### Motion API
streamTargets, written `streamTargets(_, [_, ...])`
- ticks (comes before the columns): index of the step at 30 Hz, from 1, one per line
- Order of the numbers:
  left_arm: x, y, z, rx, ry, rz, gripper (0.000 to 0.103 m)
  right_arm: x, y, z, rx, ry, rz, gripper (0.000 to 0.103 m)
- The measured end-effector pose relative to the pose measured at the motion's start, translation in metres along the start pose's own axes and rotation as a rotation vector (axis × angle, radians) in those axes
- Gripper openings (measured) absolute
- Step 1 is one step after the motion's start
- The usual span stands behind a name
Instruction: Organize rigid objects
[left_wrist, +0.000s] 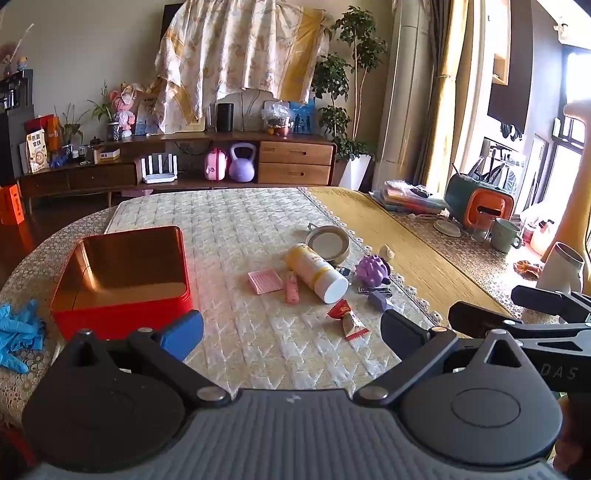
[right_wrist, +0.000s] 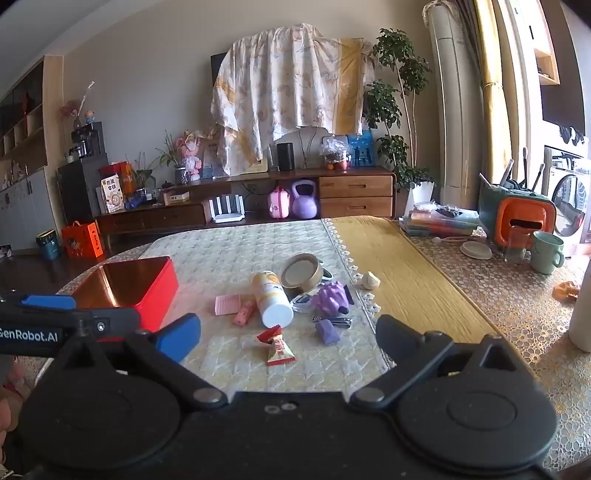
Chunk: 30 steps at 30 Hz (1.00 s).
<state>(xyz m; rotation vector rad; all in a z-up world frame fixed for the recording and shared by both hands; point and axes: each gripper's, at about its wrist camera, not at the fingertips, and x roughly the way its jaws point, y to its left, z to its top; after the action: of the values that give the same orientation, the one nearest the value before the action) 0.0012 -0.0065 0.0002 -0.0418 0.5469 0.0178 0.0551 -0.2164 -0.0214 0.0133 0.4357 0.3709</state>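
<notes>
Both grippers spread wide and empty, left gripper (left_wrist: 291, 332) and right gripper (right_wrist: 288, 332) hovering short of a clutter of small things on a quilted cloth (left_wrist: 229, 221). Red tin (left_wrist: 122, 280), open and bare inside, well left of the pile. Smooth round bottle (left_wrist: 317, 271) on its side just right of the tin: likely to roll if nudged. Crinkly candy wrapper (left_wrist: 347, 317) nearest the grippers, liable to slip from hard pads. Knobbly purple toy (left_wrist: 373, 269), metal lid (left_wrist: 328, 244), ribbed pink square (left_wrist: 264, 281) and pink tube (left_wrist: 291, 288) packed close, easily knocked.
</notes>
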Motion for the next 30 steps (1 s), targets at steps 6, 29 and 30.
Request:
streamTargets(6, [-0.002,0.007,0.000,-0.056,-0.003,-0.045,0.103,0.000,0.001,0.004,-0.003,0.013,-0.015,0.101])
streamTargets(29, [-0.001,0.015,0.005,-0.074,0.024,-0.044,0.103,0.005,0.002,0.001,-0.003,0.024,-0.004,0.099])
streamTargets(30, [-0.001,0.015,0.006,-0.074,0.025,-0.043,0.103,0.005,0.002,0.001,-0.003,0.026,-0.004,0.099])
